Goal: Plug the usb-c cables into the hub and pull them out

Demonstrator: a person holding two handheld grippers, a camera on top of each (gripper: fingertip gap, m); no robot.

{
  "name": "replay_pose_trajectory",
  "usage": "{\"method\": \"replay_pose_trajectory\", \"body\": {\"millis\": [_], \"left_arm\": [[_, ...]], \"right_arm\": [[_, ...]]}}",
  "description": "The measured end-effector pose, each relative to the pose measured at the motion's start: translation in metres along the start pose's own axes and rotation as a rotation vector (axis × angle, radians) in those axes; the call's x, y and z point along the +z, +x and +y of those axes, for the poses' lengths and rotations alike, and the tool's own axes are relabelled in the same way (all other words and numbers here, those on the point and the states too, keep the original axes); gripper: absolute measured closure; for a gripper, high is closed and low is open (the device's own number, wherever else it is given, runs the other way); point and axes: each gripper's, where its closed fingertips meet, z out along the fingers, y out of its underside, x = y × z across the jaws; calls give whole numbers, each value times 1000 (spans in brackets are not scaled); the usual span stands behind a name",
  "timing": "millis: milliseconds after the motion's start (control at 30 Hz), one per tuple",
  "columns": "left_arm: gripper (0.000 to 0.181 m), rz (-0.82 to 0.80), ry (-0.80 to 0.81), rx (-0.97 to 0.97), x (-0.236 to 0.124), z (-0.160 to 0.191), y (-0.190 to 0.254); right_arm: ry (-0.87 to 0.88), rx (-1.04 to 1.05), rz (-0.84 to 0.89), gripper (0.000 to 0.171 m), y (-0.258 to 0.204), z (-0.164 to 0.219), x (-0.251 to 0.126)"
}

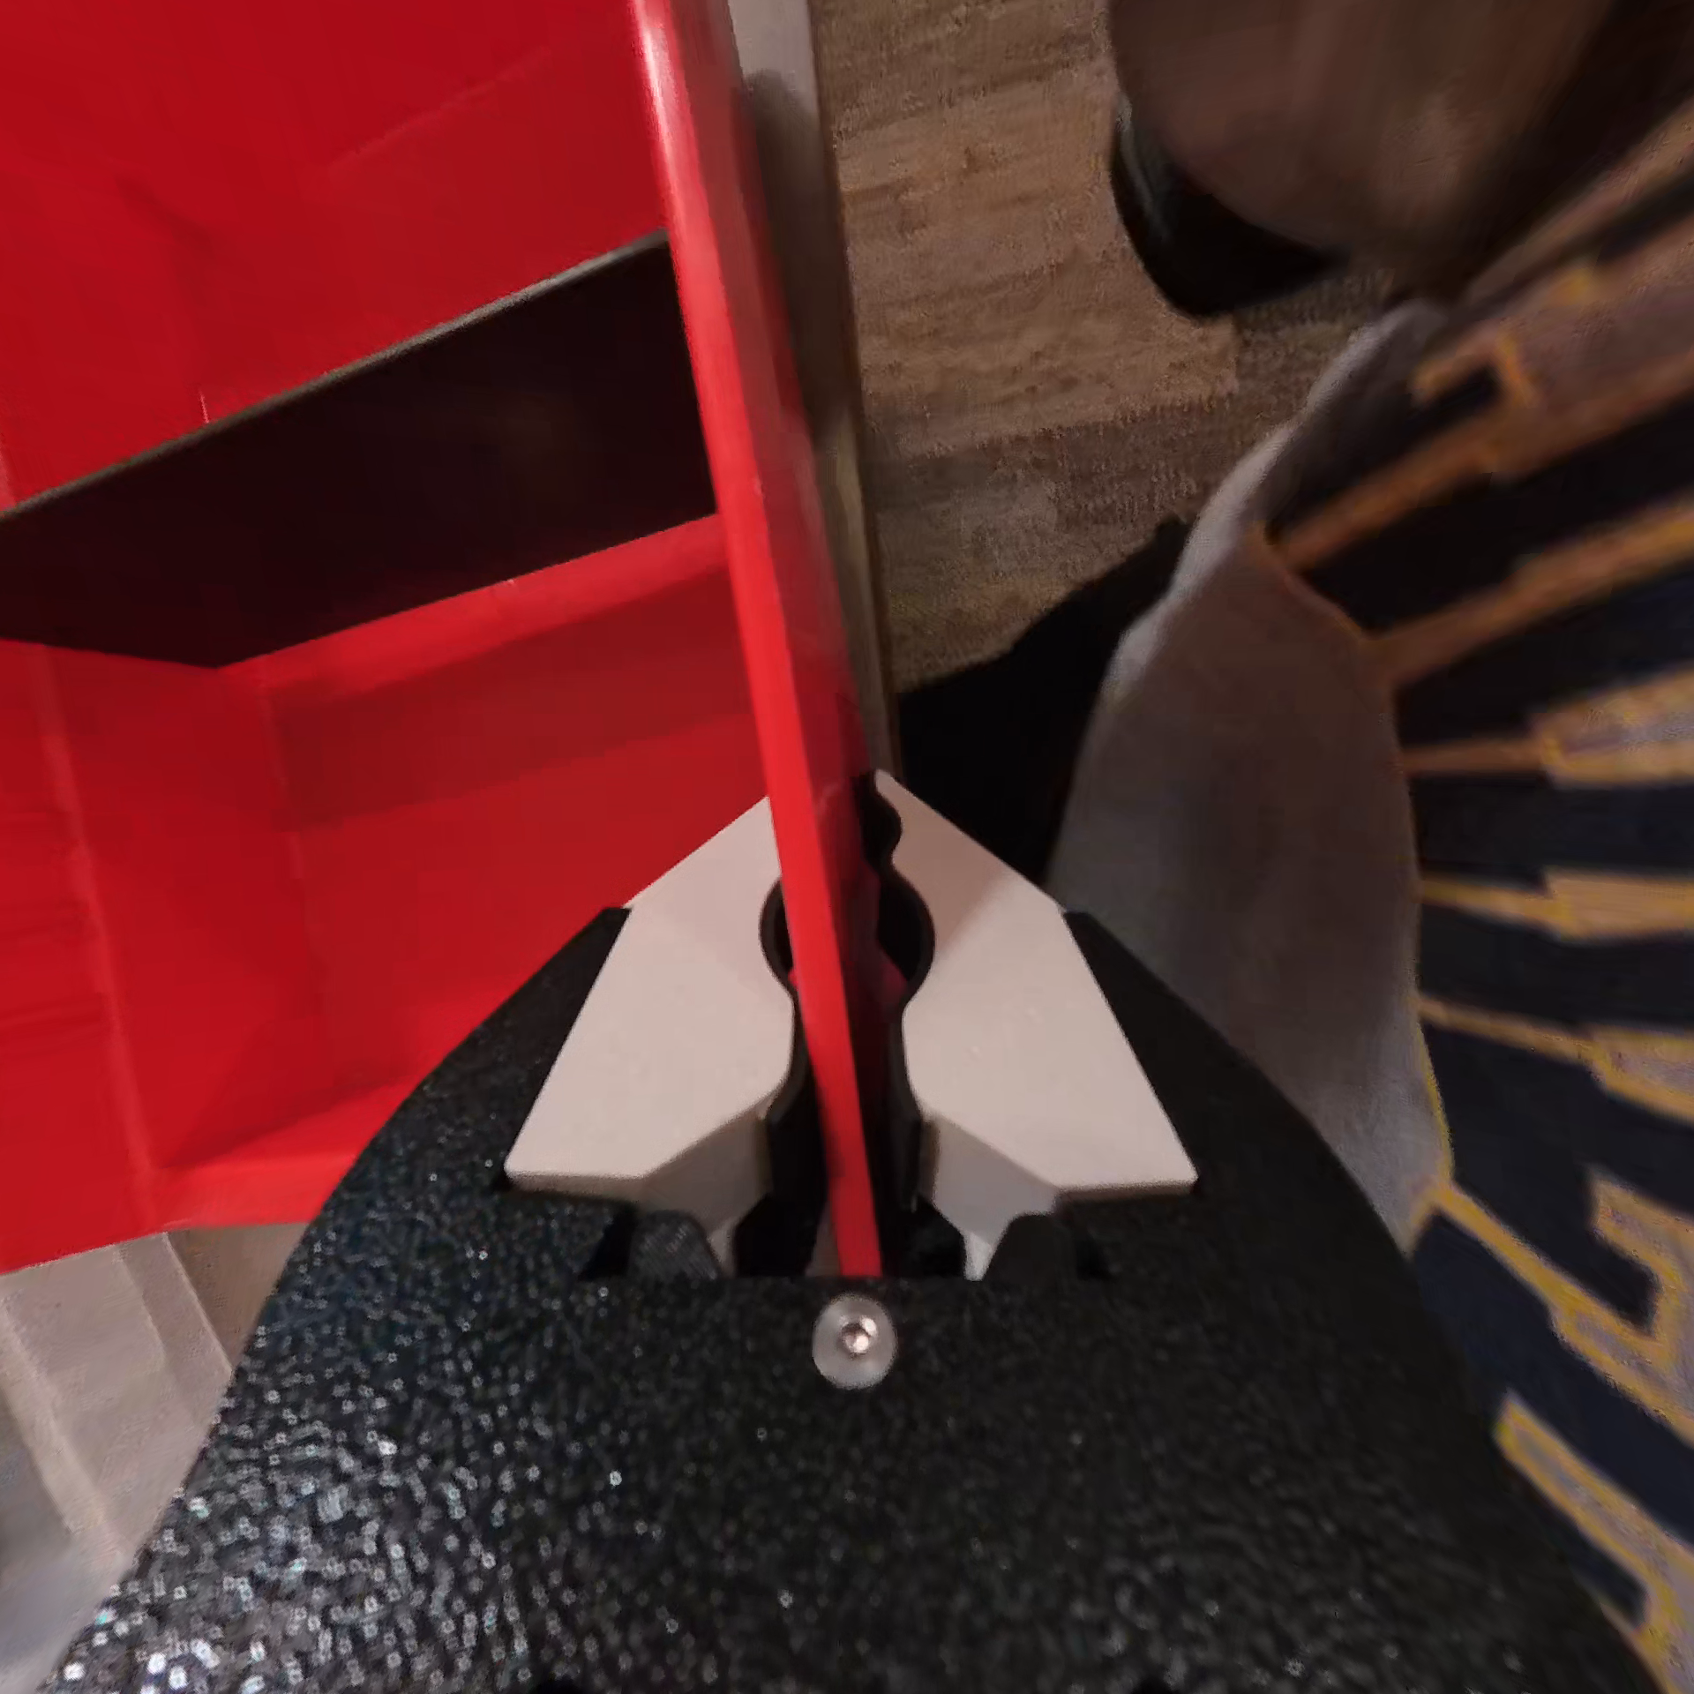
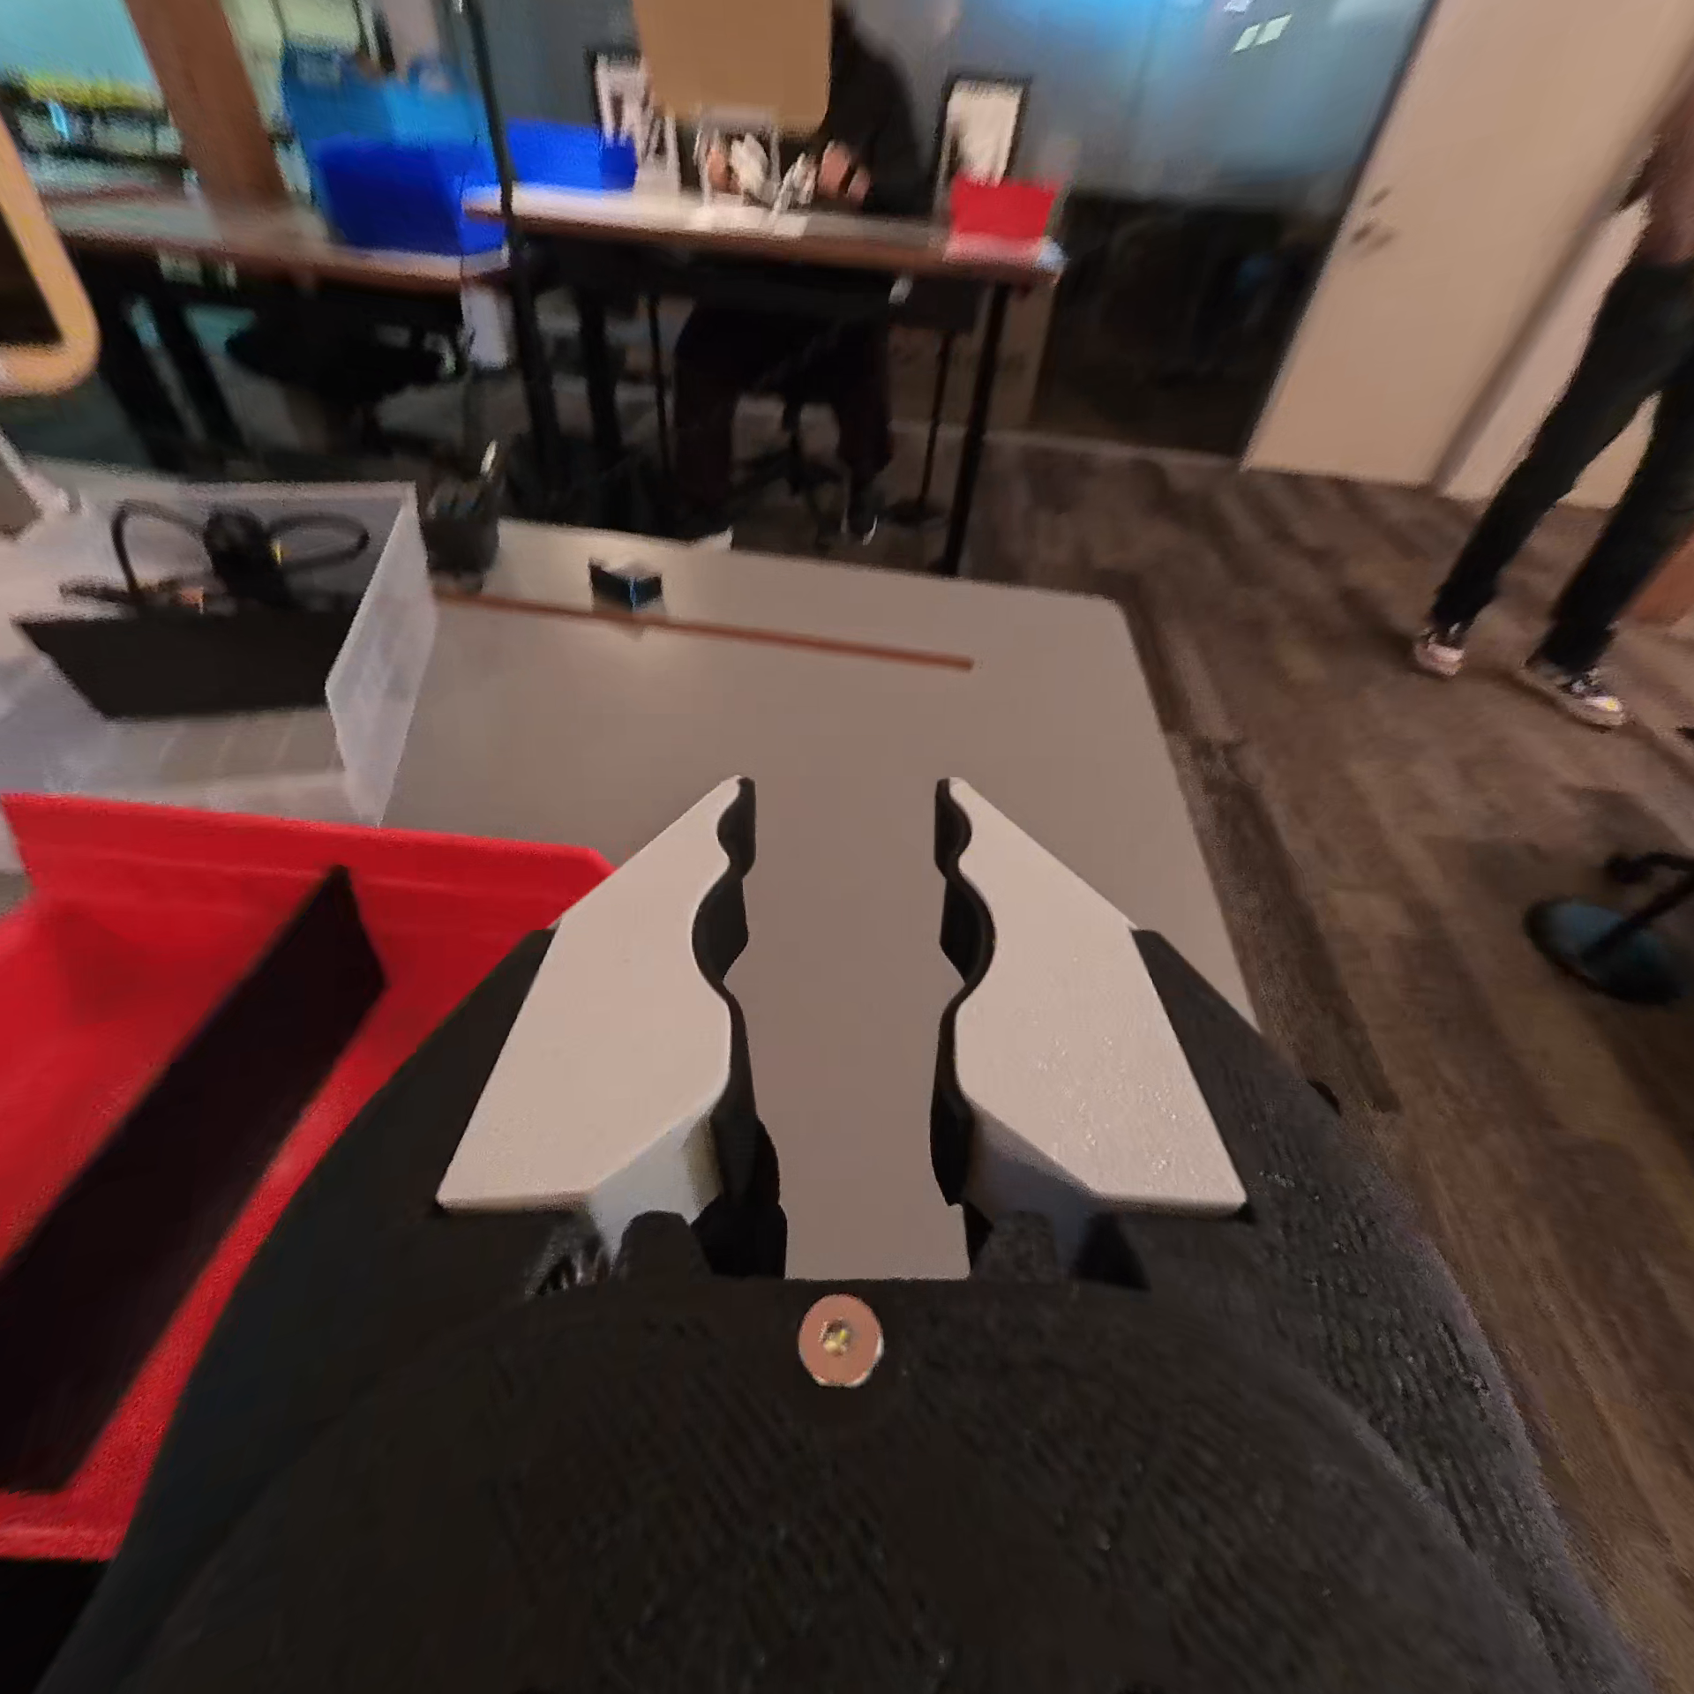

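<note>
My left gripper [image 1: 830, 811] is shut on the right wall of a red plastic bin [image 1: 367, 825], whose thin rim runs up between the white fingers [image 1: 697, 1027]. A black divider [image 1: 367, 477] crosses the inside of the bin. My right gripper [image 2: 845, 797] is open and empty, held above a grey table [image 2: 825, 697]. The red bin [image 2: 183, 917] with its black divider [image 2: 183, 1146] lies just left of it. No hub or USB-C cable is clearly visible. A small dark block [image 2: 626, 587] sits at the table's far edge.
A clear container [image 2: 380, 660] and a black tray holding looped black cables [image 2: 211, 642] stand at the left. A thin wooden strip [image 2: 733, 632] lies across the table. A person's patterned garment [image 1: 1512, 825] is close on the left gripper's right. A person [image 2: 1577, 458] stands on the carpet at the right. Some 35 cm of space lies between my two pairs of fingers.
</note>
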Motion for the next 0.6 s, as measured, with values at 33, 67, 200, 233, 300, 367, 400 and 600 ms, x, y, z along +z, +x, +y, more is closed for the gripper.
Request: {"method": "replay_pose_trajectory", "body": {"millis": [33, 67, 200, 233, 300, 367, 400, 600], "left_arm": [[178, 2, 1, -1, 12, -15, -7], [178, 6, -1, -1, 24, -29, -13], [179, -34, -5, -21, 67, -77, -37], [179, -45, -11, -35, 74, -87, -42], [179, -59, -22, -86, 85, -105, -55], [179, -82, -48, -155, 98, -121, -74], [179, -98, -50, -185, 105, -129, -86], [179, -183, -55, -284, 141, -164, -152]], "right_arm": [[43, 21, 12, 135, 6, -4, -6], [70, 40, 18, 135, 11, -5, -8], [4, 51, 29, 134, 25, 16, -2], [-21, 46, 38, 134, 28, 22, 0], [-43, 31, 50, 133, 32, 28, 1], [-41, 14, 72, 133, 38, 30, -2], [-37, 8, 85, 133, 42, 30, -5], [23, 81, 114, 133, 66, 28, -27]]}}
